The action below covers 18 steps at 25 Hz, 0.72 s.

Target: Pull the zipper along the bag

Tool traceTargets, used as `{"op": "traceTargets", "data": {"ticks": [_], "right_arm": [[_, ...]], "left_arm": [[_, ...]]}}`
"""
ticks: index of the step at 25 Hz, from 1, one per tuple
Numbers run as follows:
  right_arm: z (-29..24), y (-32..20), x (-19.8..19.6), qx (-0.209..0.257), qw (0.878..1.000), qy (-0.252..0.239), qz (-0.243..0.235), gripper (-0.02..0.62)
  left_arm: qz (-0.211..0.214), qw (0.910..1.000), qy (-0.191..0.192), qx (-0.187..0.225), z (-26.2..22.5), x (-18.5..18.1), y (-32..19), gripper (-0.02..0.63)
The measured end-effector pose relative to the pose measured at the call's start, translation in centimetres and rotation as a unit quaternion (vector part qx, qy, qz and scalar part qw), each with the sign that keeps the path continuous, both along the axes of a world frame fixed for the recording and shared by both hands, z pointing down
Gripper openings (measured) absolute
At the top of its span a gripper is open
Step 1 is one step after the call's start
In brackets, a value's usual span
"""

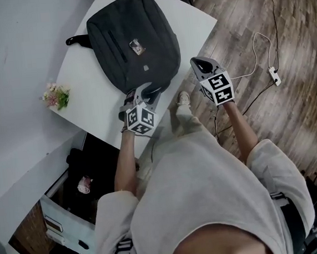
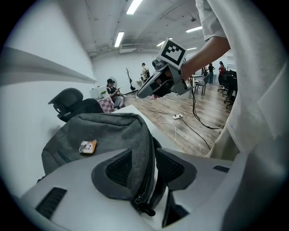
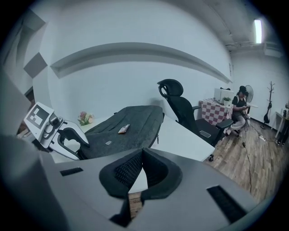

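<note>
A dark grey backpack (image 1: 133, 42) lies flat on the white table (image 1: 88, 97), a small tag (image 1: 136, 46) on its front. My left gripper (image 1: 144, 91) is at the bag's near end. In the left gripper view the bag's zippered edge (image 2: 146, 149) runs between the jaws, which stand open around it, with a strip of table showing beside the right pad (image 2: 174, 169). The zipper pull (image 2: 145, 208) hangs close to the camera. My right gripper (image 1: 200, 65) hovers off the table's right edge above the floor, shut with nothing in it; its pads (image 3: 131, 169) meet.
A small pot of flowers (image 1: 57, 96) stands at the table's left edge. A black office chair (image 3: 180, 106) is behind the table. A white power strip and cable (image 1: 274, 75) lie on the wooden floor to the right. People sit far back in the room.
</note>
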State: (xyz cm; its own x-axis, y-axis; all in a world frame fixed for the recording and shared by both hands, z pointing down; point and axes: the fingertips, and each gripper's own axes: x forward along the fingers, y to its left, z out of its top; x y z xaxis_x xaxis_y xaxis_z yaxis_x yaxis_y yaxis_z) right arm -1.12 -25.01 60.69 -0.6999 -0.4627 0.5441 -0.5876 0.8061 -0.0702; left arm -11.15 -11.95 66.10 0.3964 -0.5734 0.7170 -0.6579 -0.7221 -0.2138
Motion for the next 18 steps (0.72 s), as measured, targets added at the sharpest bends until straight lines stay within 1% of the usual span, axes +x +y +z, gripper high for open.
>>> {"op": "traceTargets", "data": {"ticks": [2,4,8,11,13,18], "right_arm": [[0.5,-0.1,-0.4,-0.002,1.0,0.007,-0.004,0.014],[1.2,-0.3,-0.8,-0.004,1.0,0.016,-0.01,0.014],[2.7,-1.2,-1.4,-0.01,0.999,0.034,-0.024,0.05],[3.8,-2.3,-1.6,-0.007,0.998,0.056,-0.038,0.093],[4.5,-3.5,-1.7,0.0,0.996,0.075,-0.047,0.11],[6.7,-6.8,-2.8,0.001,0.993,0.103,-0.062,0.172]], "left_arm": [[0.009,0.9999,-0.001,-0.004,0.6,-0.2,-0.4,0.179],[0.014,0.9999,-0.001,-0.008,1.2,-0.4,-0.7,0.181],[0.02,0.9996,-0.017,-0.008,1.8,-0.6,-0.9,0.176],[0.025,0.9992,-0.028,-0.016,2.1,-0.5,-0.8,0.153],[0.028,0.9989,-0.026,-0.027,2.1,-0.4,-0.9,0.12],[0.036,0.9986,-0.018,-0.035,2.0,-0.5,-0.8,0.104]]}}
